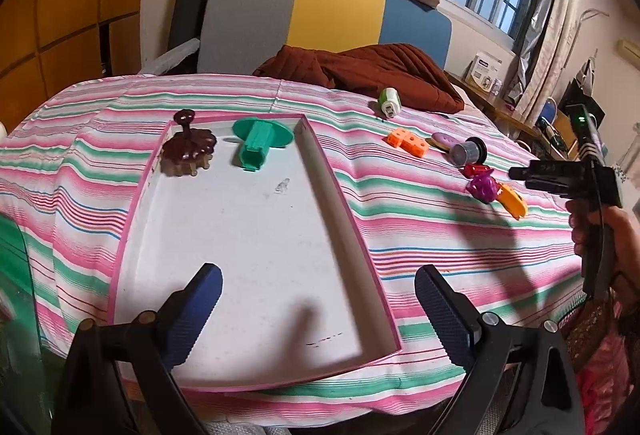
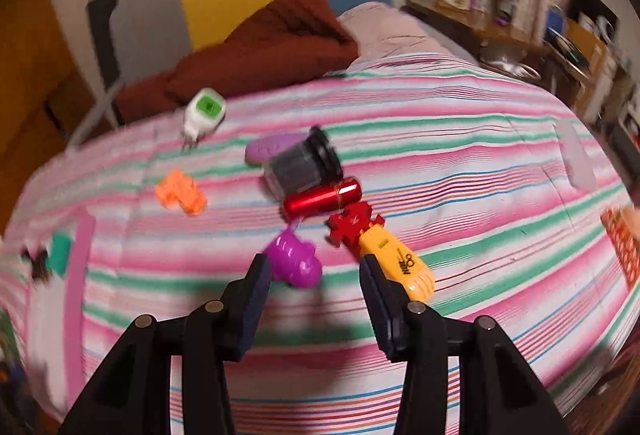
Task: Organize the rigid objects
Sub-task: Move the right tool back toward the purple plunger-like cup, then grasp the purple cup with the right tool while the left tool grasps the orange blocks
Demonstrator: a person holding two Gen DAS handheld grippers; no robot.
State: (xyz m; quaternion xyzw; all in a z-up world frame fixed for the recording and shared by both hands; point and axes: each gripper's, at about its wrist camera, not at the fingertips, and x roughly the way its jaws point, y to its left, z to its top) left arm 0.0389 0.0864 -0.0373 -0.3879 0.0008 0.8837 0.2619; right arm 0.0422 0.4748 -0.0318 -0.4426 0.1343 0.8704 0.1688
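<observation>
I saw the pink-edged tray (image 1: 352, 235) on the striped bedspread (image 1: 440, 235) holding a brown cake toy (image 1: 188, 153) and green stamp (image 1: 260, 139). Loose toys, including a purple piece (image 2: 294, 261), lay beside it. Both my left gripper (image 1: 316, 311) and right gripper (image 2: 314, 299) had jaws apart, empty.

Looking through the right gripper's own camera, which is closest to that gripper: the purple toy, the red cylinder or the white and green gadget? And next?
From the right gripper:
1. Purple toy, just beyond the fingertips, left of centre.
2. Red cylinder, farther up the bedspread.
3. White and green gadget, farthest, upper left near the brown blanket.
</observation>
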